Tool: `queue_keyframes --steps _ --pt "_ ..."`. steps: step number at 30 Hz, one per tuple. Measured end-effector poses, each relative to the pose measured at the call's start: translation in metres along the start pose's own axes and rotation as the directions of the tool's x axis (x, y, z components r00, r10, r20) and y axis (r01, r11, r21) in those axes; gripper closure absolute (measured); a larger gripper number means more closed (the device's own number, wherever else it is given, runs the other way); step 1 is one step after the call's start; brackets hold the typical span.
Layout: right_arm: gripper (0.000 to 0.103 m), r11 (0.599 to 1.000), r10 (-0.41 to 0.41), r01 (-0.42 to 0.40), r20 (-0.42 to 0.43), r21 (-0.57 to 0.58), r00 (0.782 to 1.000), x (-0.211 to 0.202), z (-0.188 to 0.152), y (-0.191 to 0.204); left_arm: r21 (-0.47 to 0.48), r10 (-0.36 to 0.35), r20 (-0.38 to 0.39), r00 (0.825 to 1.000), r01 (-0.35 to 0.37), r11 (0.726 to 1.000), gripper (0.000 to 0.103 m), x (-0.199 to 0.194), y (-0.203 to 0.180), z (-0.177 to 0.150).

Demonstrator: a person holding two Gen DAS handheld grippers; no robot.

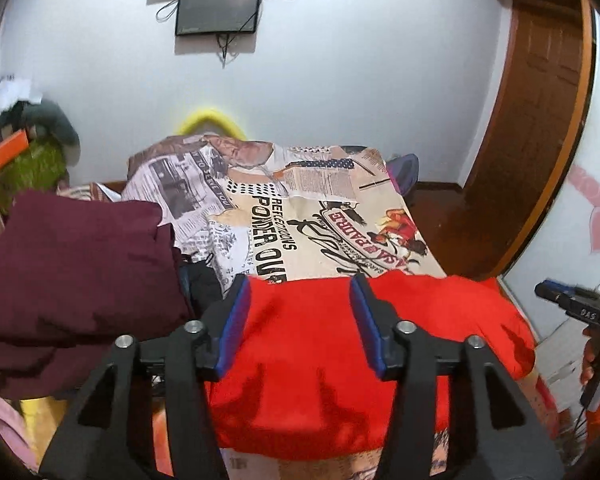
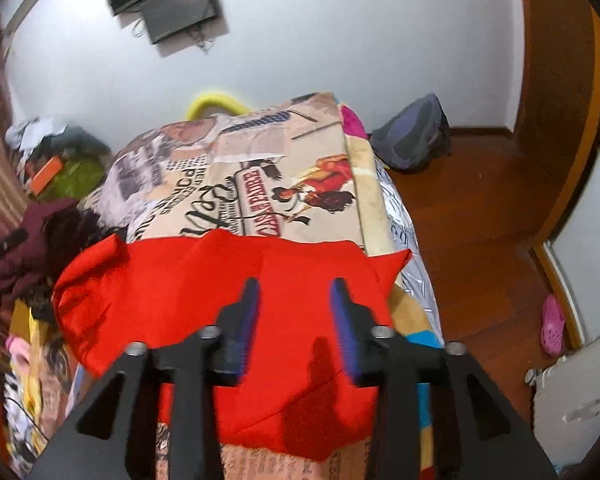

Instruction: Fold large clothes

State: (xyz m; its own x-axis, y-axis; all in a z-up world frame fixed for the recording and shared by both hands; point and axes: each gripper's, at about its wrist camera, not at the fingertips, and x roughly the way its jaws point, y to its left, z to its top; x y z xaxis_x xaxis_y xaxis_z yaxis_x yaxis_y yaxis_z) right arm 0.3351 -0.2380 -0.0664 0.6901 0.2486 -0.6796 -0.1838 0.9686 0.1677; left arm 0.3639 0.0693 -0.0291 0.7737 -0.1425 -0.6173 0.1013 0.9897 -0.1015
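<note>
A red garment (image 1: 320, 352) lies partly folded on the near end of a bed covered with a newspaper-print sheet (image 1: 308, 216). It also shows in the right wrist view (image 2: 204, 292). My left gripper (image 1: 300, 284) is open and empty above the garment's far edge. My right gripper (image 2: 294, 286) is open and empty above the garment's middle; it also shows at the right edge of the left wrist view (image 1: 576, 304). A dark maroon garment (image 1: 72, 280) lies heaped to the left of the red one.
A yellow object (image 1: 208, 122) sits behind the bed's far end. Clutter (image 1: 24, 148) is piled at the far left. A grey backpack (image 2: 412, 136) sits on the wooden floor right of the bed. A wooden door (image 1: 540, 120) stands right. A pink shoe (image 2: 552, 324) lies near it.
</note>
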Motion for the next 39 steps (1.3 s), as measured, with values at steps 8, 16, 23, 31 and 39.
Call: queue_keyframes --steps 8,16,23,31,39 --pt "0.04 0.992 -0.006 0.002 -0.029 -0.127 1.0 0.009 -0.019 0.044 0.024 -0.028 -0.149 0.988 0.032 0.999 0.046 0.023 -0.014 -0.044" --pt "0.04 0.981 0.002 -0.039 -0.193 -0.19 0.981 0.062 -0.058 0.075 0.005 -0.064 -0.35 0.934 0.07 0.998 0.046 0.086 -0.026 -0.109" --pt "0.04 0.982 -0.01 -0.023 -0.177 -0.186 0.984 0.054 -0.068 0.069 0.025 0.021 -0.365 0.931 -0.013 1.0 0.046 0.086 -0.003 -0.131" --pt "0.04 0.981 -0.095 0.06 -0.194 -0.182 0.976 0.043 -0.083 0.051 -0.003 0.115 -0.342 0.933 -0.124 0.992 0.046 0.054 0.032 -0.147" --pt "0.04 0.973 -0.126 0.093 -0.15 -0.21 0.981 0.017 -0.081 0.055 -0.119 0.134 -0.292 0.947 -0.175 0.977 0.046 0.01 0.053 -0.159"
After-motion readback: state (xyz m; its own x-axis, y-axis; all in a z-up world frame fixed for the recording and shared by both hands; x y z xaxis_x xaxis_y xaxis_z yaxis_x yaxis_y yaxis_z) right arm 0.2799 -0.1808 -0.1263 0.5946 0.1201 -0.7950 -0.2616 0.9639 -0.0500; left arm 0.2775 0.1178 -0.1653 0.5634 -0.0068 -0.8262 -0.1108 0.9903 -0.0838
